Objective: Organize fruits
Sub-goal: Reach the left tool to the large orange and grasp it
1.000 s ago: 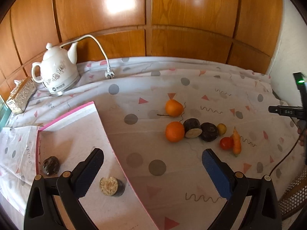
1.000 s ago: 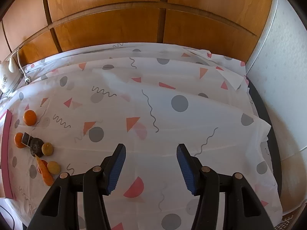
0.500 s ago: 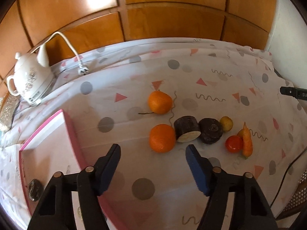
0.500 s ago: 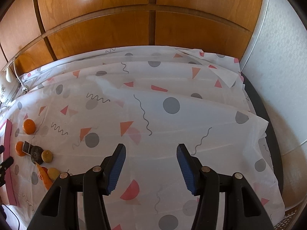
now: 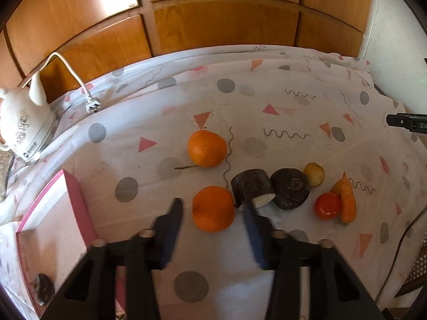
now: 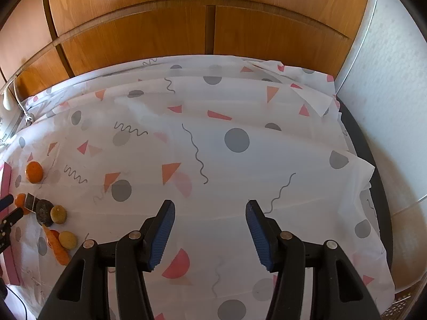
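The left tongs (image 5: 212,208) are closing around the near orange (image 5: 213,208); it should be pinched centrally. The right tongs (image 6: 210,212) are held spread, empty.

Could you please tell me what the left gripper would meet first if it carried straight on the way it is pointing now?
Most likely the nearer orange: it sits between the closing jaws of the left gripper, though depth is hard to judge.

Patterned tablecloth (image 5: 267,112) under fruits (image 5: 212,209).
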The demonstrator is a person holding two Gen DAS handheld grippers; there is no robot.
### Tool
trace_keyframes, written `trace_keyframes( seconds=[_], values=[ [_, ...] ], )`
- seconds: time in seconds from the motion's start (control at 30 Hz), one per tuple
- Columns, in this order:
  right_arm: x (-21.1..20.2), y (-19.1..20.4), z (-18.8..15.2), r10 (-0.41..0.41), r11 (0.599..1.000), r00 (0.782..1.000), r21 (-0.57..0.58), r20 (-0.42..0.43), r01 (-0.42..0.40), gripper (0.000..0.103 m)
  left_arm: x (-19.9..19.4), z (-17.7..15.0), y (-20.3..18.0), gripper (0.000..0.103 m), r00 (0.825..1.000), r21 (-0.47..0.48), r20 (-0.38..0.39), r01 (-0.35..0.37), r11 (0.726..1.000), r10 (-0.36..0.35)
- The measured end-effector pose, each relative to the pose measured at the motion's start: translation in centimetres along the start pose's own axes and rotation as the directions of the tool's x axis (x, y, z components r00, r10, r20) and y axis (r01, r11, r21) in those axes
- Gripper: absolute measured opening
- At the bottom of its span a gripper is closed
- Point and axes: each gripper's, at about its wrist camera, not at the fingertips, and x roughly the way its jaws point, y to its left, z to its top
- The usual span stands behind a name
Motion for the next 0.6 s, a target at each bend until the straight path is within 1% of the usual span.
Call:
trace_keyframes(
  seconds=[0.1,0.23,0.4,0.6],
  values=[
    [0.2,0.0,0.0,-0.006,1.0,1.0,-0.002,-0.005,0.006,0.056,0.2,0.3,0.1,0.033,1.0,0.003,0.011,0.008,1.0,-0.008],
    [0.3,0.1,0.0,-0.01,1.0,1.0,-0.006,-0.011,0.01,0.056,0.2,0.2,0.7,0.032,0.999,-0.029,0.024,0.033,0.999,-0.032],
    [0.6,0.2,-0.1,-0.014,1.0,1.0,-0.01,-0.018,0.014,0.056,0.1,-0.1,2.0,0.032,0.997,-0.117,0.024,0.08,0.99,-0.078],
    [0.8,0.9,-0.2,0.006,0.999,1.0,-0.037,-0.03,-0.007,0.056,-0.7,-0.9,2.5,0.032,0.997,-0.142,0.032,0.074,0.987,-0.07]
  ],
)
